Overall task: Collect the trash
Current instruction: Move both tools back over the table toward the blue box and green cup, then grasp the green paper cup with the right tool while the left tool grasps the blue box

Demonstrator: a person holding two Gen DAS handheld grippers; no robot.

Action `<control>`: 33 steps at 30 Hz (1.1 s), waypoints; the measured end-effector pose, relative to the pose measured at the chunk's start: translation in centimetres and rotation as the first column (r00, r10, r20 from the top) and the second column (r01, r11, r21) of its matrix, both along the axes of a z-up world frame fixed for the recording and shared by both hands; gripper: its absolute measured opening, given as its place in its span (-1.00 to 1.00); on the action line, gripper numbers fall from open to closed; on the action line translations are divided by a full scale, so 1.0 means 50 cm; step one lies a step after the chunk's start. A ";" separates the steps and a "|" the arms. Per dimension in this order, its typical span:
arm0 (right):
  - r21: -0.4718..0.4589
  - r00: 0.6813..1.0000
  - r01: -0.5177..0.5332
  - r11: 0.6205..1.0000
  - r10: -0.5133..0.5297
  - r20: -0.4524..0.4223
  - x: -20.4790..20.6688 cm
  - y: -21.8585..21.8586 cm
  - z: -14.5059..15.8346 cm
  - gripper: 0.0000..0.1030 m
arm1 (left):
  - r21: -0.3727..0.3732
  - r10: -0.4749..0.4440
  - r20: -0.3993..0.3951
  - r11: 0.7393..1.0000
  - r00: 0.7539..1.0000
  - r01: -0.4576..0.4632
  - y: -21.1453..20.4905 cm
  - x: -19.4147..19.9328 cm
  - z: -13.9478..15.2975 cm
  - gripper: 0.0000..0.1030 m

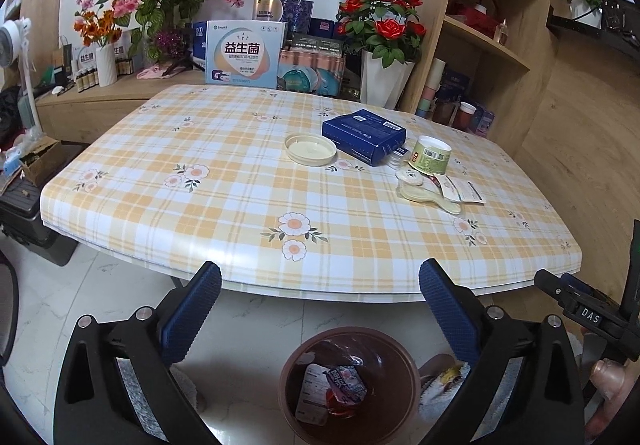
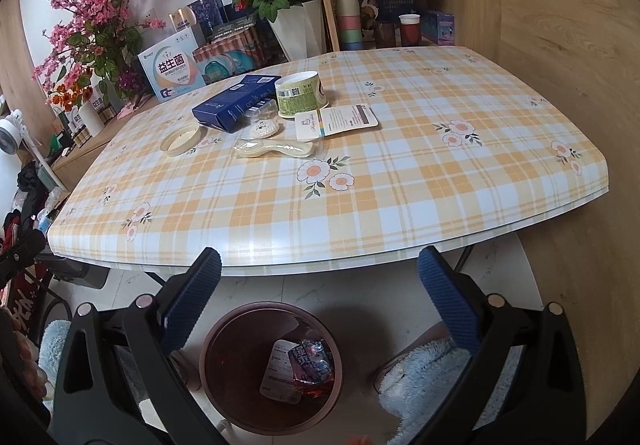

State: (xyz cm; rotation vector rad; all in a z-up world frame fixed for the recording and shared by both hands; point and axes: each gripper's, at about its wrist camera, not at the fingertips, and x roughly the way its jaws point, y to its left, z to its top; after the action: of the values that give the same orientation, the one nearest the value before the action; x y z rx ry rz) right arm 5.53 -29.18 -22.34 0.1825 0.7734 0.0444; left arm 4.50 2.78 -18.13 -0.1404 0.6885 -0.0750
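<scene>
Both hand-held grippers hang over one brown bin [image 1: 348, 385] on the floor, at the near edge of the counter [image 1: 224, 181]. The left hand-held gripper [image 1: 320, 317] stands wide with nothing between its fingers; the right hand-held gripper [image 2: 320, 309] is also spread wide and empty.

Inside the bin lie two pieces of trash as far as the dim view shows: one white foil lid [image 2: 280, 377] and one crumpled red and blue wrapper [image 2: 312, 367] lying on it.

Six pieces remain on the counter, all beyond the bin. One blue box [image 1: 362, 135] lies flat. One round cream lid [image 1: 310, 149] sits just left of the box. One green-labelled cup [image 1: 430, 159] stands just right of the box. In front of the cup are one small round white cap [image 1: 410, 176], one cream scoop in a clear wrapper [image 1: 432, 199] and one flat white packet [image 1: 460, 189].

A foot in a blue fluffy slipper [image 2: 424, 377] rests on the floor just right of the bin.
</scene>
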 end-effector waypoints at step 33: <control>-0.169 0.970 -0.242 0.955 0.238 -0.046 0.563 0.040 0.005 0.88 | 0.120 -0.129 0.029 0.985 0.991 0.125 -0.043 0.412 -0.031 0.88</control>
State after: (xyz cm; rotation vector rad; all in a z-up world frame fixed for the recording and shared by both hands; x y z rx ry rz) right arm 33.68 -27.18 -22.09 -0.0779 0.8174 0.2052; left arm 25.08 0.63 -19.67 0.0187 0.6630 -0.1583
